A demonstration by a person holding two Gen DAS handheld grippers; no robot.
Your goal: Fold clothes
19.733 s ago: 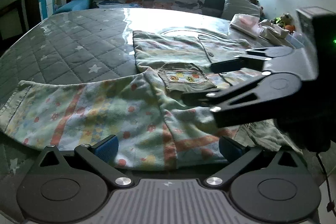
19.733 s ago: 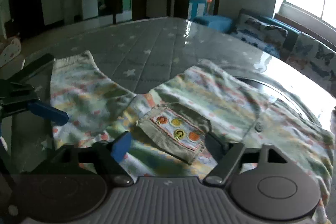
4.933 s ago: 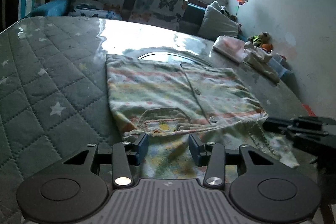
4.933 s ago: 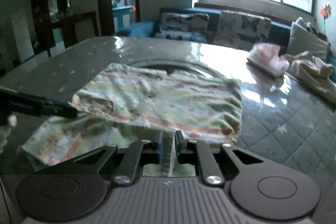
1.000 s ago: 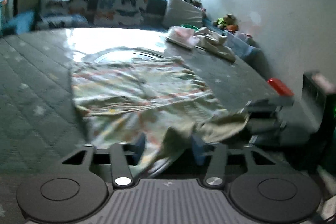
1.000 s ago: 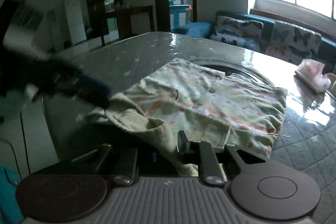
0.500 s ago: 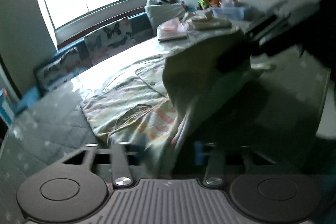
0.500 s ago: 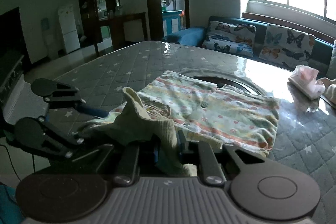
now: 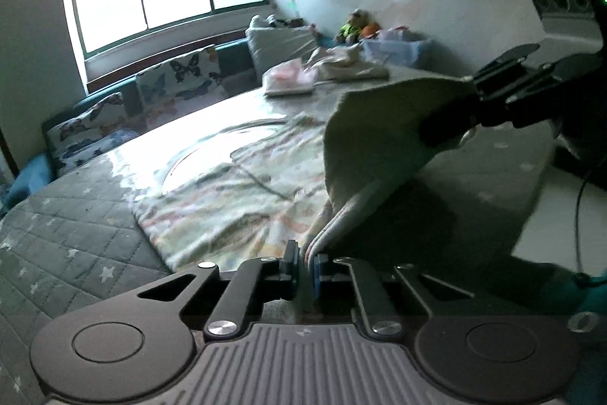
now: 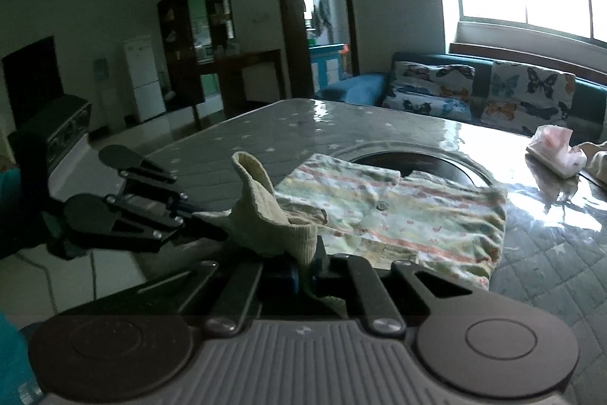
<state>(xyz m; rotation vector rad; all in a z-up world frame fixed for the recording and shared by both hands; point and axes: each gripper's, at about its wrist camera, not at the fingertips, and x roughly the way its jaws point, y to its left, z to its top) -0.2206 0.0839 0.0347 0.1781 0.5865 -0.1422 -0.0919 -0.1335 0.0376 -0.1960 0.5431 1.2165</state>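
Observation:
A pale patterned child's shirt (image 9: 235, 192) lies partly folded on the quilted grey table (image 9: 64, 234); it also shows in the right wrist view (image 10: 413, 215). Its near hem is lifted off the table. My left gripper (image 9: 303, 270) is shut on one end of that hem. My right gripper (image 10: 303, 278) is shut on the other end, where the ribbed edge (image 10: 273, 215) stands up. Each gripper shows in the other's view, the right one (image 9: 451, 124) holding the raised cloth, the left one (image 10: 197, 219) at the left.
Pink and cream clothes (image 9: 292, 80) lie piled at the table's far side, the pink one (image 10: 555, 152) also in the right wrist view. A sofa with butterfly cushions (image 10: 493, 93) stands under the window. The floor drops off beside the table's near edge (image 9: 550, 215).
Both grippers have risen and drawn the shirt's near hem up and off the table; the left gripper's jaws have closed onto the cloth.

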